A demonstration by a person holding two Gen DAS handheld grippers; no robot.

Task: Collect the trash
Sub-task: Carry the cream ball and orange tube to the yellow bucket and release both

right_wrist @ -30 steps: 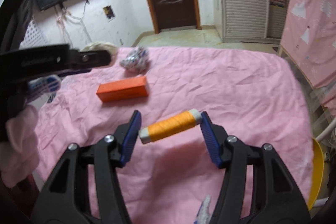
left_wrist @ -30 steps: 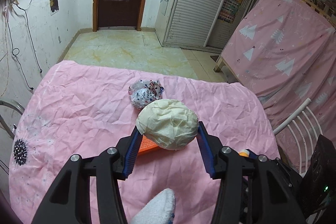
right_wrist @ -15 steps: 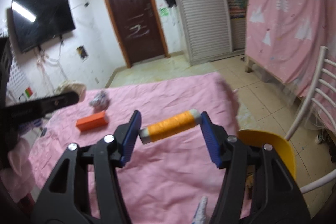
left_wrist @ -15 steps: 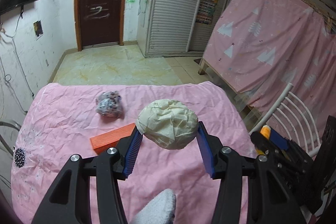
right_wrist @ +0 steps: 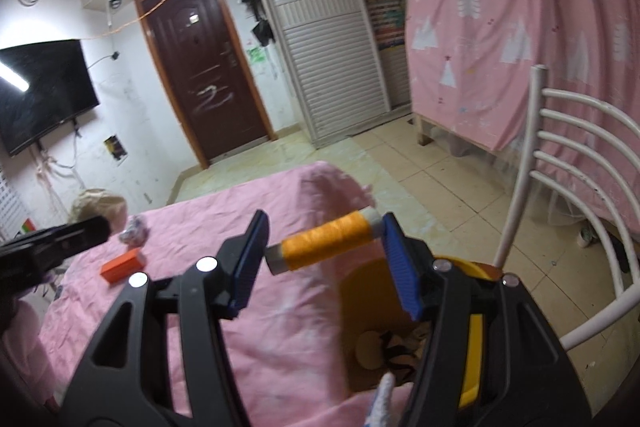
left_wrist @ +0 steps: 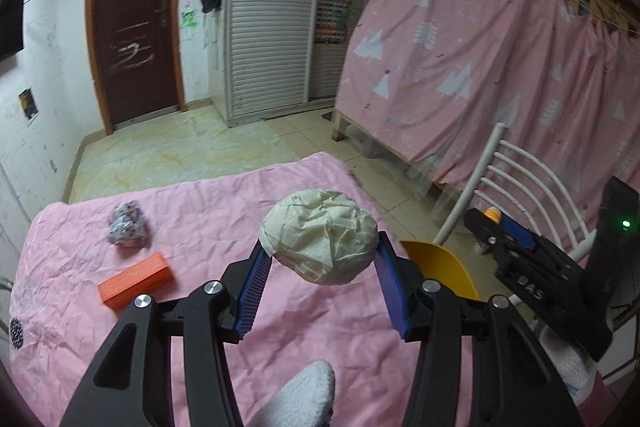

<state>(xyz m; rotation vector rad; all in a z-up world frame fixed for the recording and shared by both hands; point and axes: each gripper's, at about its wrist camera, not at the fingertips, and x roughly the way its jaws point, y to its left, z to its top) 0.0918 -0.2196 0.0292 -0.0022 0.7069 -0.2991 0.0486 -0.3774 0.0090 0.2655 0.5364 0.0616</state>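
Note:
My left gripper (left_wrist: 320, 283) is shut on a crumpled cream paper ball (left_wrist: 320, 239), held above the pink table (left_wrist: 192, 211). My right gripper (right_wrist: 324, 263) is shut on an orange thread spool (right_wrist: 326, 245), held over the table's right edge above a yellow bin (right_wrist: 370, 301) with scraps inside. The bin's rim also shows in the left wrist view (left_wrist: 440, 265). An orange box (left_wrist: 136, 279) and a crumpled patterned wrapper (left_wrist: 127, 230) lie on the table's left part. The right gripper shows at the right of the left wrist view (left_wrist: 500, 227).
A white metal chair (right_wrist: 568, 163) stands right of the bin. A pink curtain (left_wrist: 500, 67) hangs behind it. A dark door (left_wrist: 132, 39) and white slatted wardrobe (left_wrist: 272, 39) are at the far wall. A television (right_wrist: 40, 95) hangs on the left wall.
Both grippers have swung right and lifted with their loads. The right gripper now hovers above the yellow bin at the table's right edge. The box and wrapper stayed put.

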